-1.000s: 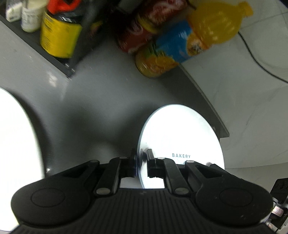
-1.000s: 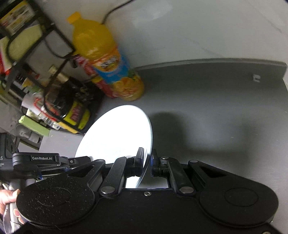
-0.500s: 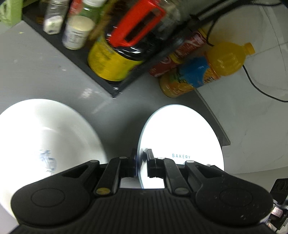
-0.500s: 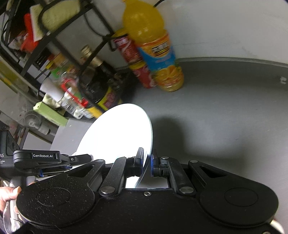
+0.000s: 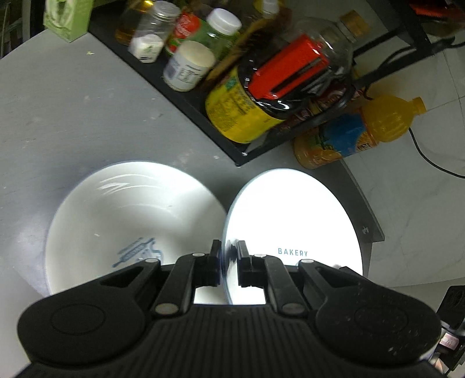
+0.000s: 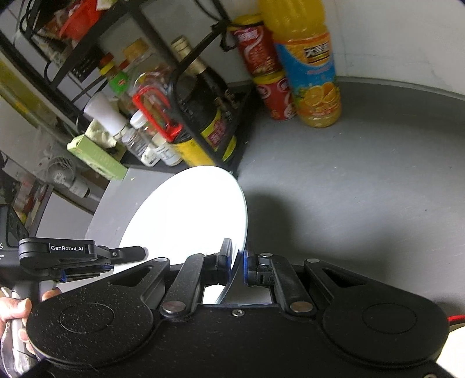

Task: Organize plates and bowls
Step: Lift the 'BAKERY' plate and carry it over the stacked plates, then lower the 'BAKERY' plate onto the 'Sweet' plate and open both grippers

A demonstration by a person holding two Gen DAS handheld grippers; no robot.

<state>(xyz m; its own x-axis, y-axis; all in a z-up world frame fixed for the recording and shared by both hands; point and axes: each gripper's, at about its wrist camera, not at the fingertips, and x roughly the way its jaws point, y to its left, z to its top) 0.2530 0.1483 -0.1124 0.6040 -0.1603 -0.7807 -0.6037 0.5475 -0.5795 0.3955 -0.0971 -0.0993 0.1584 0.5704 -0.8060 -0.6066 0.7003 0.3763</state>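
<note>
The left gripper (image 5: 228, 263) has its two black fingers closed tight on the near rim of a flat round white plate with the blue word BAKERY (image 5: 293, 221). The plate is held tilted above the grey table top (image 5: 72, 116), and its left edge is just beside a deep white bowl with a blue rolling-pin drawing inside (image 5: 130, 224). This bowl stands on the table, and inside it shows only the printed drawing.

The right gripper (image 6: 237, 263) is also closed, with its blue-padded fingers pinching the rim of a white plate (image 6: 189, 215). The left gripper appears at the left edge of the right wrist view, on the far side of that plate, so both seem to hold the same plate, but I cannot tell it for sure. The plate casts a dark shadow on the table.

Behind the bowl there is a black shelf rack (image 5: 186, 99). Its low tray holds a big dark bottle with a yellow label and a red handle (image 5: 261, 96), a white-capped jar (image 5: 190, 65), a small glass shaker with white powder (image 5: 151, 37) and a green-labelled bottle (image 5: 215, 29). At the right of the rack, on the table, stand an orange juice bottle with a blue label (image 6: 308, 67) and two red cans stacked one on the other (image 6: 266, 69), touching the juice bottle. A green box (image 5: 68, 16) lies at the far left corner.
</note>
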